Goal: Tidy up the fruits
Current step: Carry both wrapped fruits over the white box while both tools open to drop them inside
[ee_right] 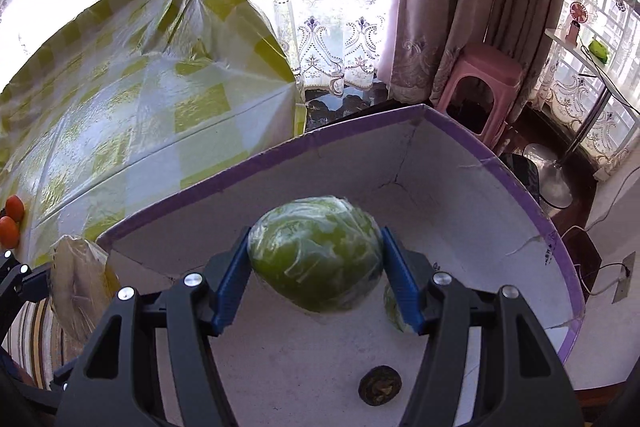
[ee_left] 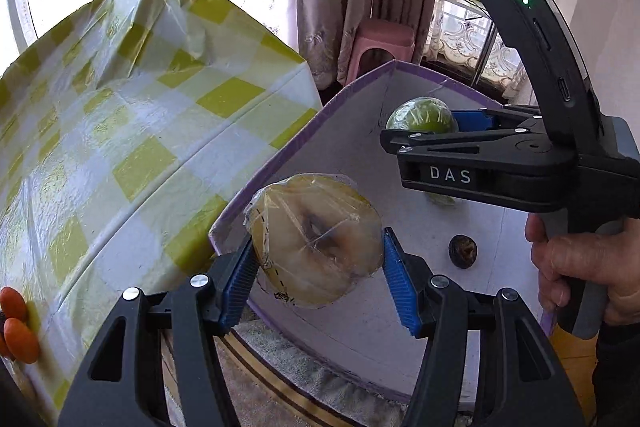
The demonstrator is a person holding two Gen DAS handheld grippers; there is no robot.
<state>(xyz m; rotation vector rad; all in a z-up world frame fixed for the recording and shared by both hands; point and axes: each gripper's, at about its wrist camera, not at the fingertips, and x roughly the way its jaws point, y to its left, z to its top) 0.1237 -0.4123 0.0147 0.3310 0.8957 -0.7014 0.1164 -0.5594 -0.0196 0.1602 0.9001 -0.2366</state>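
Note:
My left gripper (ee_left: 318,281) is shut on a plastic-wrapped yellow pear (ee_left: 316,239) and holds it over the near rim of a white box with a purple edge (ee_left: 348,83). My right gripper (ee_right: 316,279) is shut on a plastic-wrapped green fruit (ee_right: 316,253) and holds it above the box floor (ee_right: 280,359); it also shows in the left wrist view (ee_left: 422,125). A second green wrapped fruit (ee_right: 394,307) lies in the box behind the right finger. A small dark brown fruit (ee_right: 378,385) lies on the box floor, also in the left wrist view (ee_left: 463,251).
A table with a yellow and white checked plastic cloth (ee_left: 132,131) stands to the left of the box. Orange fruits (ee_left: 18,323) lie at its left edge. A pink stool (ee_right: 480,87), curtains and a stand base (ee_right: 554,179) are behind the box.

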